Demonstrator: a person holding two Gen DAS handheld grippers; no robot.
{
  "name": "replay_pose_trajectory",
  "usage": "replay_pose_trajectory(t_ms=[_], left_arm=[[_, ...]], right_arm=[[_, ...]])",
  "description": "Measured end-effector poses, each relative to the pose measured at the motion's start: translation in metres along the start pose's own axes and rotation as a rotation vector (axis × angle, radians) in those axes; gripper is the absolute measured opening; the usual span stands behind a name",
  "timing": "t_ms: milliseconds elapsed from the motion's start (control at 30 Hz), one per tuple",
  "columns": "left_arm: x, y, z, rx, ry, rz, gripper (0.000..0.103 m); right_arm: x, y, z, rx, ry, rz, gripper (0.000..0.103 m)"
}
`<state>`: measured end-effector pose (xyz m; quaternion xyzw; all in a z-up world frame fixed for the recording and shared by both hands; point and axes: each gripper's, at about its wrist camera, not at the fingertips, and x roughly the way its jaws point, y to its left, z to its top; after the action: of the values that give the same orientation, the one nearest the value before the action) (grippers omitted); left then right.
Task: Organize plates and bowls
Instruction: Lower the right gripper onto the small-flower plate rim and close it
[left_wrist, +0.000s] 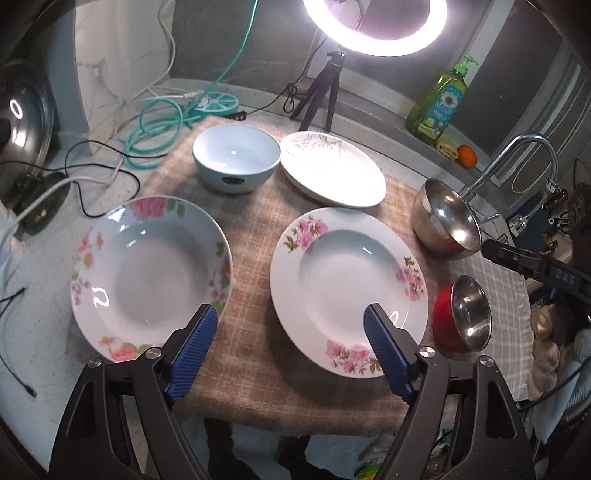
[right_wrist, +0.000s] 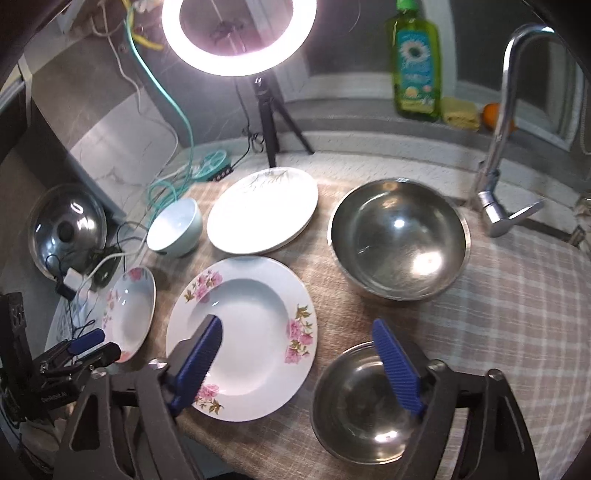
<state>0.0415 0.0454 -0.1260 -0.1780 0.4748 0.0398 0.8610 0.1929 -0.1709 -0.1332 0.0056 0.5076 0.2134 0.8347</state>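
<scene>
Two deep floral plates lie side by side on the checked cloth (left_wrist: 258, 229): the left plate (left_wrist: 151, 273) (right_wrist: 133, 310) and the middle plate (left_wrist: 349, 291) (right_wrist: 243, 332). Behind them are a pale blue bowl (left_wrist: 236, 158) (right_wrist: 177, 229) and a white plate (left_wrist: 332, 168) (right_wrist: 262, 210). A large steel bowl (left_wrist: 447, 225) (right_wrist: 399, 236) and a small red-sided steel bowl (left_wrist: 461, 314) (right_wrist: 362, 402) stand to the right. My left gripper (left_wrist: 290, 310) hangs open over the gap between the floral plates, holding nothing. My right gripper (right_wrist: 298, 323) is open above the middle plate's right rim and the small bowl.
A ring light (left_wrist: 376, 26) on a tripod (left_wrist: 321, 96) stands behind the cloth. A green soap bottle (left_wrist: 439, 103), an orange (left_wrist: 467, 155) and a faucet (right_wrist: 506, 122) are at the back right. A pot lid (right_wrist: 68, 236) and cables (left_wrist: 155, 125) crowd the left.
</scene>
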Motion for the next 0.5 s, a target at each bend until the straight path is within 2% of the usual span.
replay_pose_trajectory(t_ms=[67,133,200,367,500], left_arm=[[0.006,0.000,-0.002,-0.009,0.016,-0.014,0.067],[0.011,0.001,-0.005,-0.022,0.033,-0.032,0.063],[0.018,0.002,-0.006,-0.037,0.056,-0.054,0.053],[0.031,0.006,-0.009,-0.073,0.099,-0.084,0.048],[0.043,0.007,-0.011,-0.088,0.122,-0.082,0.047]], right_arm=[[0.010,-0.003,0.003,0.016,0.035,0.025,0.061],[0.022,-0.006,0.006,0.018,0.073,0.029,0.047],[0.034,-0.006,0.008,0.009,0.106,0.033,0.040],[0.051,-0.006,0.012,-0.004,0.155,0.038,0.037],[0.061,-0.009,0.014,-0.016,0.184,0.026,0.036]])
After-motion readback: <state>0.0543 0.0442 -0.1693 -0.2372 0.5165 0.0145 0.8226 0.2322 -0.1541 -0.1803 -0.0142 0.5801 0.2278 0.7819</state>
